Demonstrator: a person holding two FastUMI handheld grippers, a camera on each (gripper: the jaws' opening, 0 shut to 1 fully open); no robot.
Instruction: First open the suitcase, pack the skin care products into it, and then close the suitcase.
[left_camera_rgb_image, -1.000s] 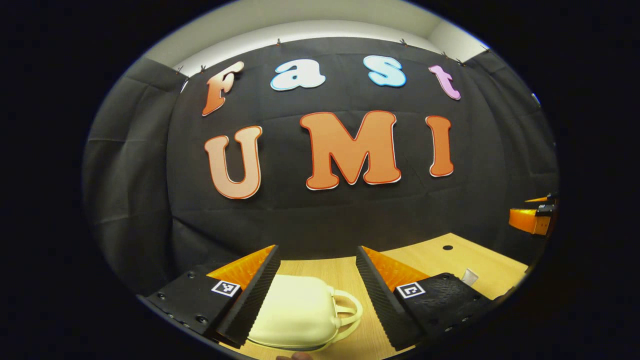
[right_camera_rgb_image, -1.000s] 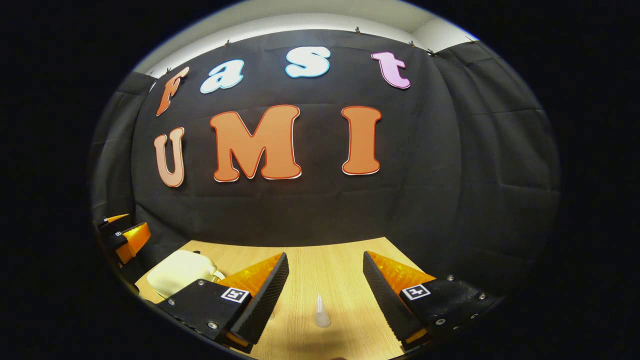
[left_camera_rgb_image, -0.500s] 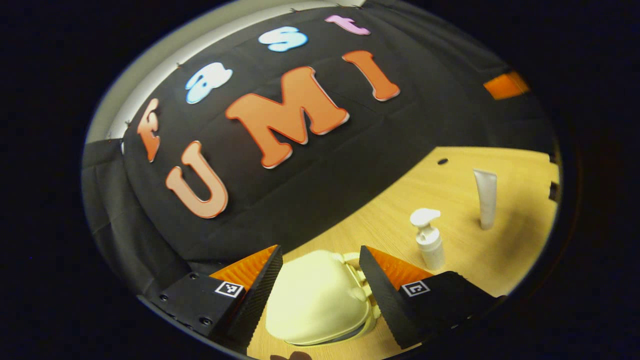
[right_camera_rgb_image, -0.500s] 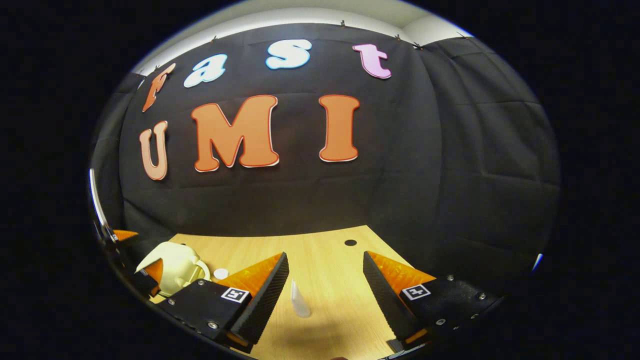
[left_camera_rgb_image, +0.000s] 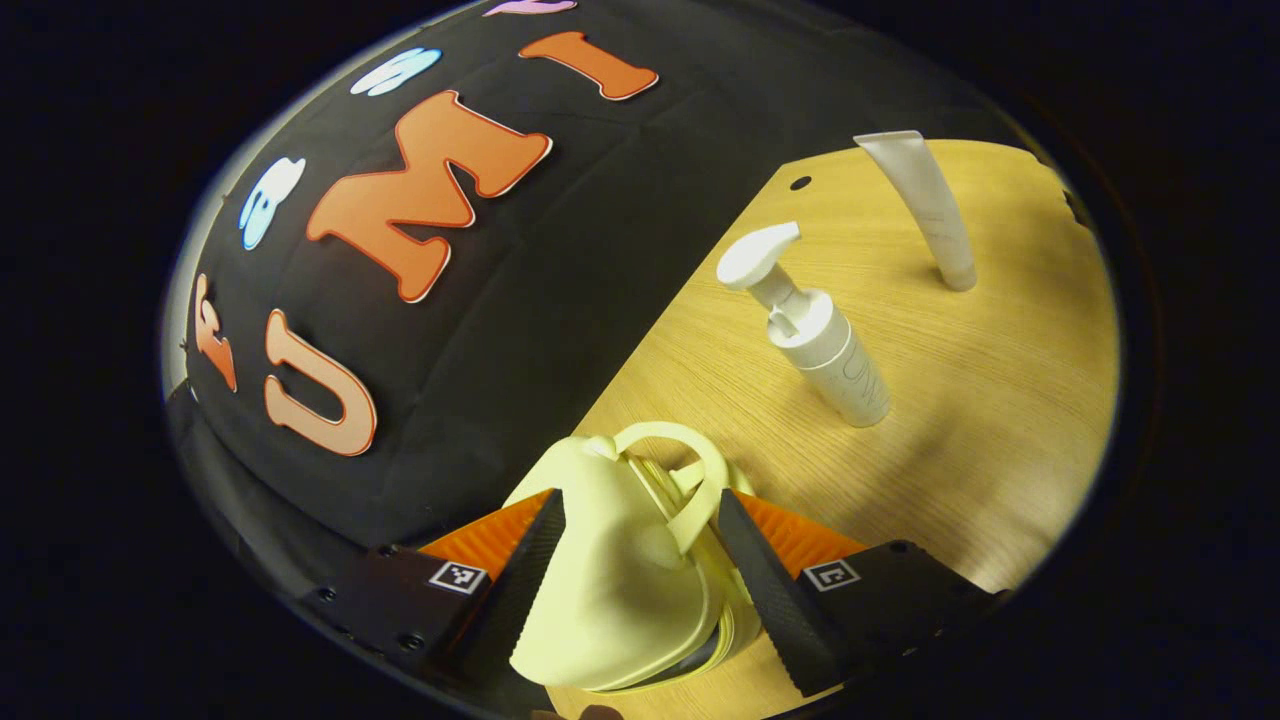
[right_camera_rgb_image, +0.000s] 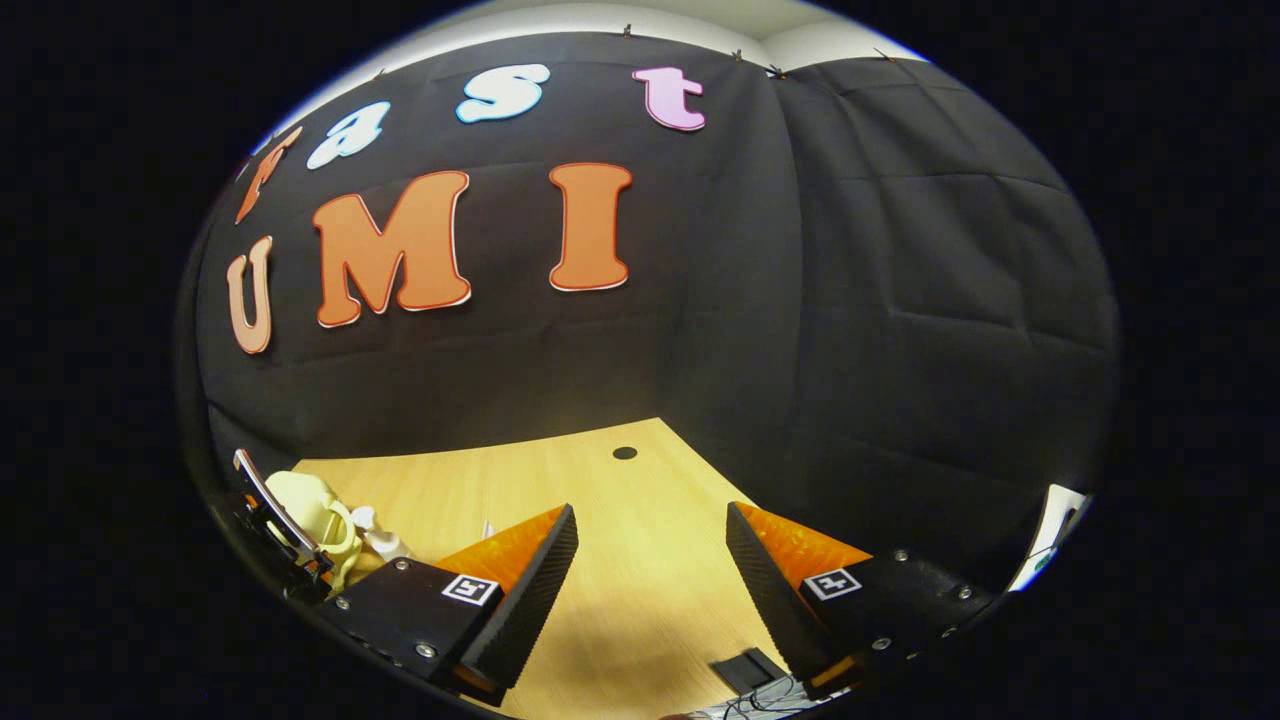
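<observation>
While between the left gripper (left_camera_rgb_image: 640, 545) fingers, closed suitcase (left_camera_rgb_image: 615, 590).

The suitcase (left_camera_rgb_image: 620, 590) is partly hidden by the left tongs' fingers (left_camera_rgb_image: 520, 580).

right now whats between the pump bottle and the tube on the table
Nothing: in the left gripper view, bare wooden table separates the pump bottle from the tube, both standing upright and apart.
</observation>
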